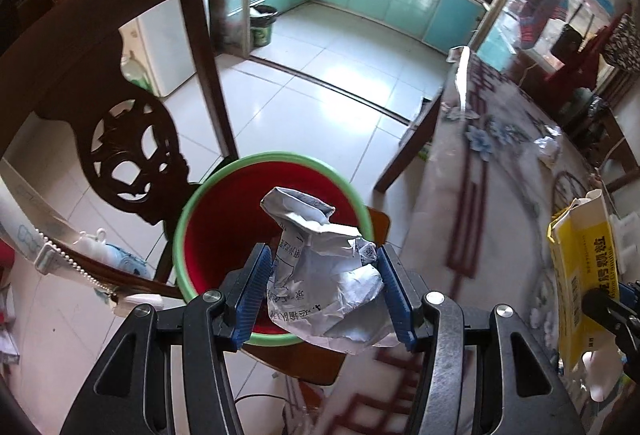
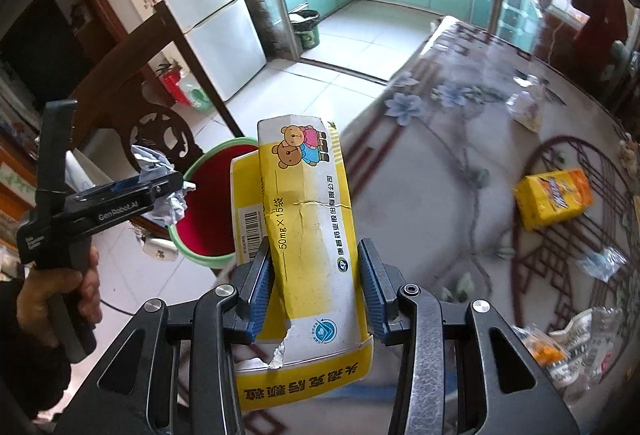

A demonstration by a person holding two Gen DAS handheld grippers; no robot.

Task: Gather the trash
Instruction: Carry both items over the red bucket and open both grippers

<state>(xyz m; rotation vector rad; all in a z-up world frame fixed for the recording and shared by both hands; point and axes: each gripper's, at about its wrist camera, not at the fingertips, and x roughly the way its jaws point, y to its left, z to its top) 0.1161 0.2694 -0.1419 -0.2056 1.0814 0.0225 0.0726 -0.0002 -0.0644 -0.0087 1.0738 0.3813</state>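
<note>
My left gripper (image 1: pixel 326 293) is shut on a crumpled white printed paper (image 1: pixel 324 275) and holds it over the red bin with a green rim (image 1: pixel 224 203). The bin stands on a wooden chair seat beside the table. My right gripper (image 2: pixel 314 283) is shut on a flattened yellow and white medicine box (image 2: pixel 308 227) and holds it above the table edge, right of the bin (image 2: pixel 208 219). The left gripper with the paper (image 2: pixel 160 179) shows in the right wrist view; the box (image 1: pixel 580 275) shows at the right edge of the left wrist view.
A carved dark wooden chair back (image 1: pixel 132 139) stands left of the bin. The table with a floral cloth (image 2: pixel 440 163) carries a yellow packet (image 2: pixel 554 197), clear wrappers (image 2: pixel 600 263), torn packaging (image 2: pixel 568 343) and a crumpled wrapper (image 2: pixel 526 107). The kitchen lies beyond.
</note>
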